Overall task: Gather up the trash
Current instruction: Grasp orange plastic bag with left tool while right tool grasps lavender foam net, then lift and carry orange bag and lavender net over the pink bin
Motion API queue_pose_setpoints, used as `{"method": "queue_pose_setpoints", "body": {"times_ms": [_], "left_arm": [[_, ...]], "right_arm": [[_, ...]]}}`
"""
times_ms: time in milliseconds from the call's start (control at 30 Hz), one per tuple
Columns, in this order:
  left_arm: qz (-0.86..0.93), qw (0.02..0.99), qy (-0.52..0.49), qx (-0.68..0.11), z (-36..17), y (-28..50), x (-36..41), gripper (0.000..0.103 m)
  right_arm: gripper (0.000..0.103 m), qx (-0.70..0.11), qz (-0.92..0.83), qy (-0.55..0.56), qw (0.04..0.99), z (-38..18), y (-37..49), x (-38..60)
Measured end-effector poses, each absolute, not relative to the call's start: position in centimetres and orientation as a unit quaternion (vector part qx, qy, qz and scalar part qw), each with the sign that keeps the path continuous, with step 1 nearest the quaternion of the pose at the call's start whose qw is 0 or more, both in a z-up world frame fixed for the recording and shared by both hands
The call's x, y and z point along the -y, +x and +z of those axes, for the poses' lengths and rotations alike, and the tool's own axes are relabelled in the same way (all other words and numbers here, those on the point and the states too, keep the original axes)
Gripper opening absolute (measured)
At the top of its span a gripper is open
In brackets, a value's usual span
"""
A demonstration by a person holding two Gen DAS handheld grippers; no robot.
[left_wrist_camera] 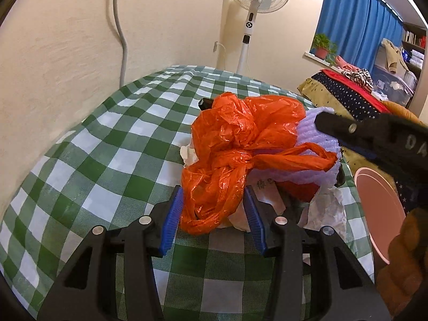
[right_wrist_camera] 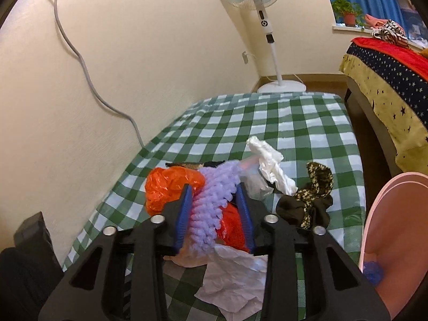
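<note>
A heap of trash lies on the green checked tablecloth [left_wrist_camera: 107,133]. My left gripper [left_wrist_camera: 214,211] has its blue pads around the lower part of a crumpled orange plastic bag [left_wrist_camera: 240,139]. My right gripper [right_wrist_camera: 215,211] grips a ribbed lilac foam wrap [right_wrist_camera: 208,200], which also shows in the left wrist view [left_wrist_camera: 310,131]. The orange bag [right_wrist_camera: 165,184] lies to its left, and a red wrapper [right_wrist_camera: 230,227] lies under it. Crumpled white paper [right_wrist_camera: 230,281] lies below the right gripper. The right gripper's body [left_wrist_camera: 374,136] shows at the right of the left wrist view.
A white plastic bag [right_wrist_camera: 267,160] and a dark patterned cloth [right_wrist_camera: 313,198] lie right of the heap. A pink bin [right_wrist_camera: 396,240] stands off the table's right edge, with a blue item inside. A standing fan [right_wrist_camera: 256,0] and a bed [right_wrist_camera: 388,75] are behind.
</note>
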State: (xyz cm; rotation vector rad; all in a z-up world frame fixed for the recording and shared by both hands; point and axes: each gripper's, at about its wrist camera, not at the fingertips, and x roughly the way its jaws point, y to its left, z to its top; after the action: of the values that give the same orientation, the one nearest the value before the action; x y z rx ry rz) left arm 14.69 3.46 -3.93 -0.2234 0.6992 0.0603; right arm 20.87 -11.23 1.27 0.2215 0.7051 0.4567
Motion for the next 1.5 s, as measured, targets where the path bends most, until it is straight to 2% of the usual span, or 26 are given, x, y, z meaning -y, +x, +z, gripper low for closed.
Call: {"method": "queue_pose_setpoints", "body": {"times_ms": [67,167,500,1100,1500], "left_arm": [[0.028,0.933,-0.109,-0.343,-3.9,14.8,-3.4,0.044],[0.024,0.931,-0.108,-0.349,-4.1,15.0,-3.3,0.038],[0.026,0.937,-0.101,-0.333,-3.0,14.7,-3.5,0.015],[0.013,0.953,-0.101,-0.286,0.2,11.9,-3.0,0.013],[-0.008,0.953,-0.11,-0.284,1.2,9.8,-1.9,0.013]], "right_arm": [[0.016,-0.344,0.221,0.104,0.907,1.2,20.9,11.3],[0.01,-0.34,0.223,0.094,0.909,1.1,20.8,11.1],[0.008,-0.31,0.225,0.087,0.919,2.4,19.5,11.6],[0.007,-0.233,0.198,0.071,0.95,6.8,14.5,14.7],[0.007,-0.21,0.14,0.064,0.965,8.5,10.9,18.8]]}}
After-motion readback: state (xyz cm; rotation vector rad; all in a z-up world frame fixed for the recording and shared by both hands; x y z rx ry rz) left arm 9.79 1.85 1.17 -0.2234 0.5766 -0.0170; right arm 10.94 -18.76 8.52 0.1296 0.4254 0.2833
